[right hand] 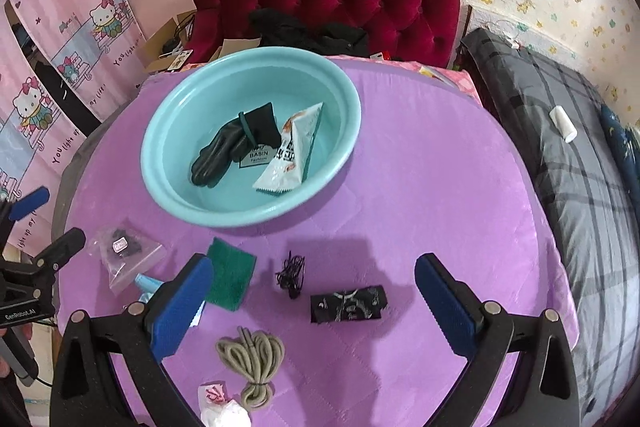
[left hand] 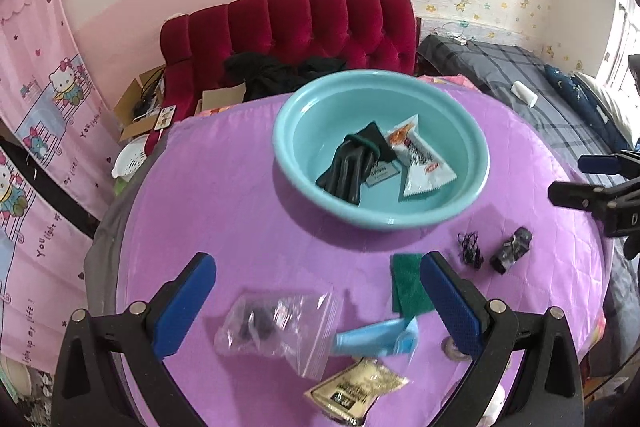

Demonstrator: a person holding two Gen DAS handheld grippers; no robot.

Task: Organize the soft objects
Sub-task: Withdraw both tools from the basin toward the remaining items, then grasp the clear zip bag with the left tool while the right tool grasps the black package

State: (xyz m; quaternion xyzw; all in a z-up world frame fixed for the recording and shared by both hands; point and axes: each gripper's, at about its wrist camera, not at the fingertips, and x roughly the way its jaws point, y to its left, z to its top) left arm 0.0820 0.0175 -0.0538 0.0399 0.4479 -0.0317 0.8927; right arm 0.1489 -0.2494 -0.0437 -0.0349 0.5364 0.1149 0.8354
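The teal basin sits far-centre on the purple cloth and already holds a black glove and a white snack packet. Both grippers hover empty with jaws spread wide: the left gripper over the clear zip bag, the right gripper over the black patterned pouch. Sorting appears partly done. The next move likely requires lowering, closing on one item, then carrying it to the basin.

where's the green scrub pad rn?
The green scrub pad lies flat on the purple table cover, just in front of the teal basin. In the right wrist view it is lower left, between the zip bag and the black hair-tie tangle.
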